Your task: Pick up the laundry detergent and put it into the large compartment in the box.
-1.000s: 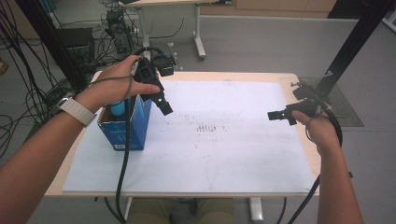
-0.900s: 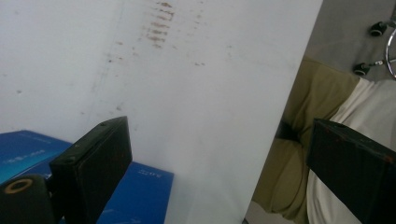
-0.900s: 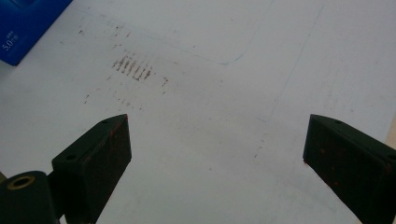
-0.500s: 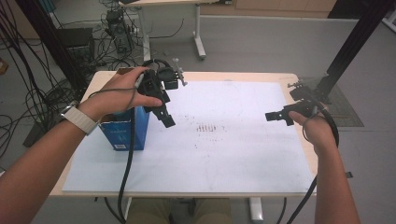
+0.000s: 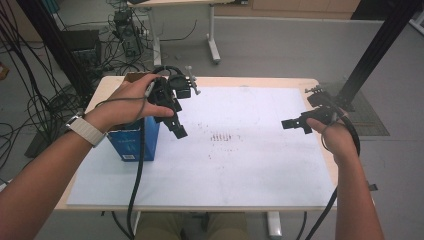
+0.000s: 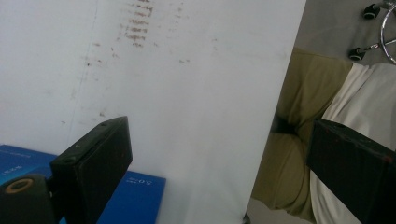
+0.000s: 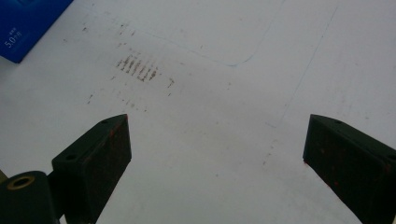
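At the left side of the desk (image 5: 260, 82), the blue box (image 5: 131, 141) is standing on the white sheet (image 5: 240, 165), and the left gripper (image 5: 181, 131) is hovering just beside its upper right edge with its jaws spread wide and holding nothing. Farther right, past the reddish smudges (image 5: 222, 137) at the sheet's middle, the right gripper (image 5: 289, 124) is hanging over the sheet's right part, well apart from the box, its jaws likewise spread and empty.

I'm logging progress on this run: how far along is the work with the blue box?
Done: the blue box stands upright on the white sheet at the table's left. In hand: nothing; the left claw hangs open just right of the box, apart from it. The right claw is open and empty over the sheet's right edge. Any grasp or move of the box is left.
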The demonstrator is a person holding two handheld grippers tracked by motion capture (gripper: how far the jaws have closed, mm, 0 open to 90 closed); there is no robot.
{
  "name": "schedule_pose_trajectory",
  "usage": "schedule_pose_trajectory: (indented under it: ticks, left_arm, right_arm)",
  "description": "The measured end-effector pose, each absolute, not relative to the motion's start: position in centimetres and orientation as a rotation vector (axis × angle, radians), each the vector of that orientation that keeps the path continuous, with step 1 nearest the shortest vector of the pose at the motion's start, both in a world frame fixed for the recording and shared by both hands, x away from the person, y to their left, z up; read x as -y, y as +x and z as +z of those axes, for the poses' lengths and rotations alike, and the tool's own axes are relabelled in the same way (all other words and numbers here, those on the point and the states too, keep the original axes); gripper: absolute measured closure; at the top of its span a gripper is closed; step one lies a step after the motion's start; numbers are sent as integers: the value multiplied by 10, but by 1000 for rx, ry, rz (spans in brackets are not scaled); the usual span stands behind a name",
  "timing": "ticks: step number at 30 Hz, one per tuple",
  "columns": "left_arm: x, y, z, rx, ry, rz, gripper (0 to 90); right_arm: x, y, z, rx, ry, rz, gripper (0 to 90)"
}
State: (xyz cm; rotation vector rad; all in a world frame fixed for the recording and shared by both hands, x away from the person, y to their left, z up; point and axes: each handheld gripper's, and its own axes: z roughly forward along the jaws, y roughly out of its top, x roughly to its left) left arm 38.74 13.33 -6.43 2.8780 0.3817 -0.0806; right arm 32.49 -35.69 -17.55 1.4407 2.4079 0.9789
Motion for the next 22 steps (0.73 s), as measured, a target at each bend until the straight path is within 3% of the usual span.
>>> schedule_pose_trajectory:
  ticks: [22]
  left_arm:
    - [-133, 387, -67, -392, 2871, -70, 77]
  right_arm:
    - [362, 322, -178, -2401, 1447, 983, 76]
